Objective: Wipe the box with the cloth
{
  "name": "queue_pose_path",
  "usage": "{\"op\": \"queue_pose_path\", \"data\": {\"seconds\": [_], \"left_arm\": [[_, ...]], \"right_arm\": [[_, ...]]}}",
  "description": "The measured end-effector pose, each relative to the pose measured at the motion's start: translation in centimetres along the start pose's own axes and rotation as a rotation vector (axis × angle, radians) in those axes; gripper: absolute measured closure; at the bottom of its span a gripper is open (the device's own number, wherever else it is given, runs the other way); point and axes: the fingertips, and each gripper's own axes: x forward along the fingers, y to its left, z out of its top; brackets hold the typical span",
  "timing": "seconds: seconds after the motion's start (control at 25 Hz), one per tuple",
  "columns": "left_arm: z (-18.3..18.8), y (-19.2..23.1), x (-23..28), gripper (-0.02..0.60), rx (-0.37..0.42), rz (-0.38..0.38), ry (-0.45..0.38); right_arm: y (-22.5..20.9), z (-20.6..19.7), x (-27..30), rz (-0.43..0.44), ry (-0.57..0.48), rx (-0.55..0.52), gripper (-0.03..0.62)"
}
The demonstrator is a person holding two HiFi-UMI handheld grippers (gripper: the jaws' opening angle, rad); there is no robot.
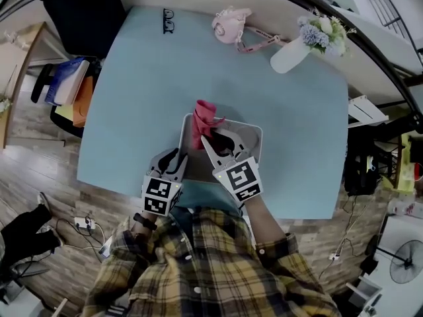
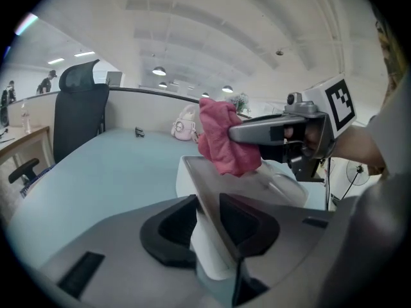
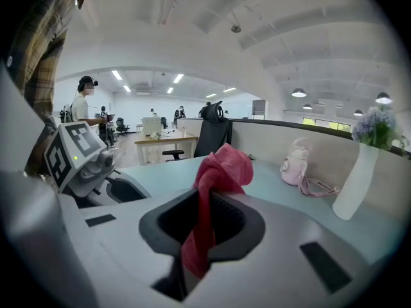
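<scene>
White box is seen in the head view at the near edge of the light-blue table, with the pink cloth bunched above its far-left corner. Only in the left gripper view is the box's wall shown pinched between the left gripper jaws. Only in the right gripper view is the right gripper shown clamped on a hanging fold of crumpled, towel-textured cloth.
</scene>
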Motion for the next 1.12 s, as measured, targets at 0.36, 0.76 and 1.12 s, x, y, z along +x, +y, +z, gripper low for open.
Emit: {"op": "queue_pose_path", "data": {"seconds": [0.36, 0.76, 1.12], "left_arm": [[0.0, 0.0, 0.0, 0.477, 0.011, 0.011, -0.022], [-0.1, 0.1, -0.1, 0.472, 0.038, -0.006, -0.019], [0.0, 0.1, 0.1, 0.472, 0.038, -0.004, -0.025]], "right_arm": [[1.0, -1.7, 4.7, 0.074, 0.121, -0.099, 0.546], [0.4, -3.7, 6.7, 0.072, 0.254, -0.257, 0.548], [-1.4, -4.4, 5.9, 0.041, 0.303, -0.257, 0.548]]}}
